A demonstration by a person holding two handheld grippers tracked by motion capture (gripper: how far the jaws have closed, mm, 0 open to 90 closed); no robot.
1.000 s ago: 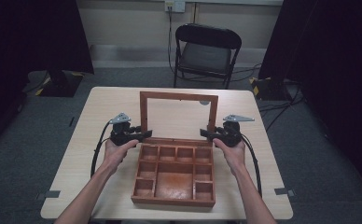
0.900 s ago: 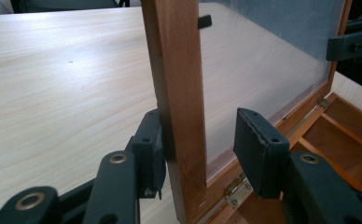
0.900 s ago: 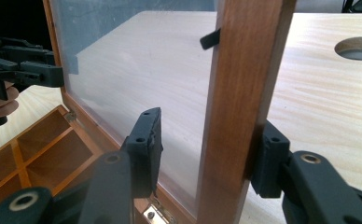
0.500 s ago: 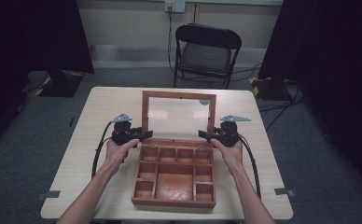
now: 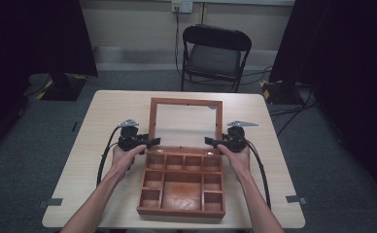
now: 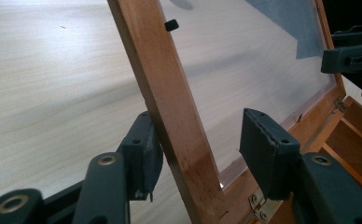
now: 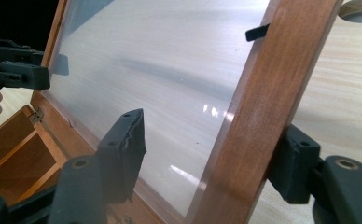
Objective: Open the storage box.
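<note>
We had the brown wooden compartment box (image 5: 181,182) at the near middle of the pale wooden table (image 5: 104,111), its glass-paned lid (image 5: 186,124) raised at the far edge. Left gripper (image 5: 153,141) and right gripper (image 5: 210,141) straddled the lid's side rails. Both had just been opening, pads off the wood.

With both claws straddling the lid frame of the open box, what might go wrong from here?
1. Both claws have just been opening, with a gap at the inner pads. The lid stands propped open; unsupported, it may swing shut or fall back.
2. The clear pane sits close to the inner pads, so a slip could scratch it.
3. A sideways pull could strain the hinge.
</note>
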